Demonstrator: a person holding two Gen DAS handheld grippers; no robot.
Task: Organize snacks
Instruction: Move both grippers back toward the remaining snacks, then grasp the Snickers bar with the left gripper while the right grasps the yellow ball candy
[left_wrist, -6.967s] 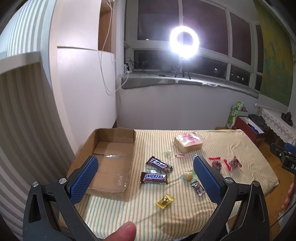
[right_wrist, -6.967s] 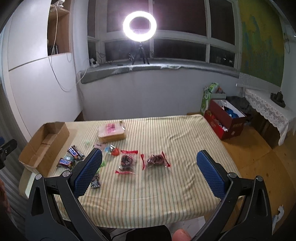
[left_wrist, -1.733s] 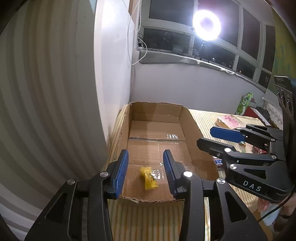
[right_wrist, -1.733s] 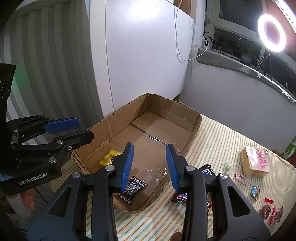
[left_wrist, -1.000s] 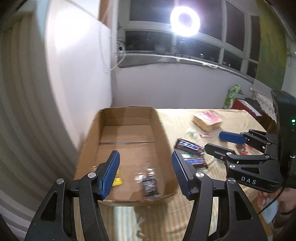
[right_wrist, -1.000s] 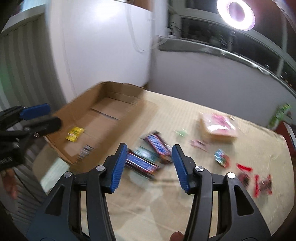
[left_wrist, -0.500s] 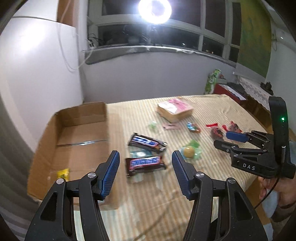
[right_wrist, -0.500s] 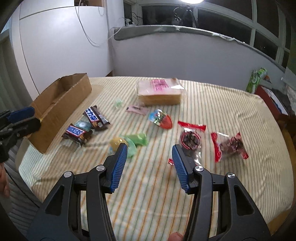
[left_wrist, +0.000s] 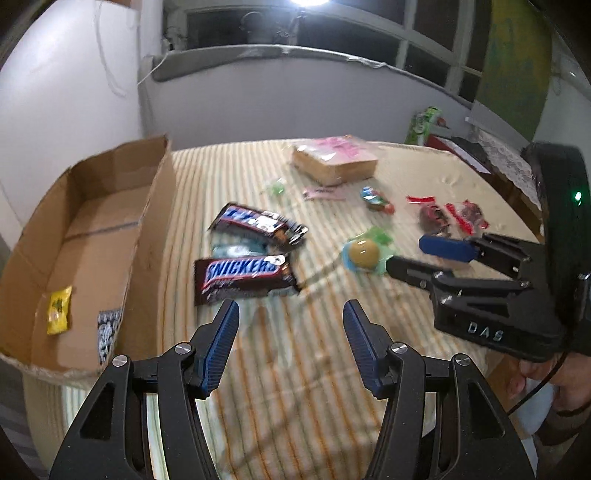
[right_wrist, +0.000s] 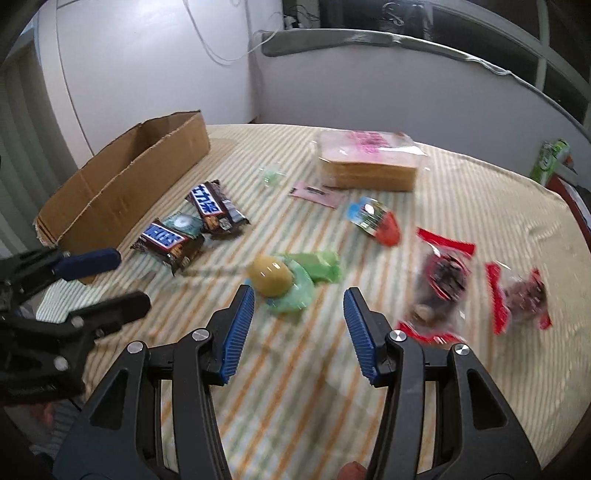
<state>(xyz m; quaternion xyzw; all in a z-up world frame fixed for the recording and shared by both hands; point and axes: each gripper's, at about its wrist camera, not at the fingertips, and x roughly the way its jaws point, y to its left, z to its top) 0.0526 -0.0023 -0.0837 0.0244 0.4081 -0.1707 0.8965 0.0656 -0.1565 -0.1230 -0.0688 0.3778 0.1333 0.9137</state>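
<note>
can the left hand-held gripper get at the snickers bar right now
Probably yes: the left hand-held gripper is open and empty, and the Snickers bar lies flat just ahead with nothing between them.

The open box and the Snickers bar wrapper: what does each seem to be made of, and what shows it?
Open box: plain brown cardboard, matt, with creased walls and ragged edges. Snickers bar: wrapper probably thin plastic film, glossy, printed, crinkled at its ends.
</note>
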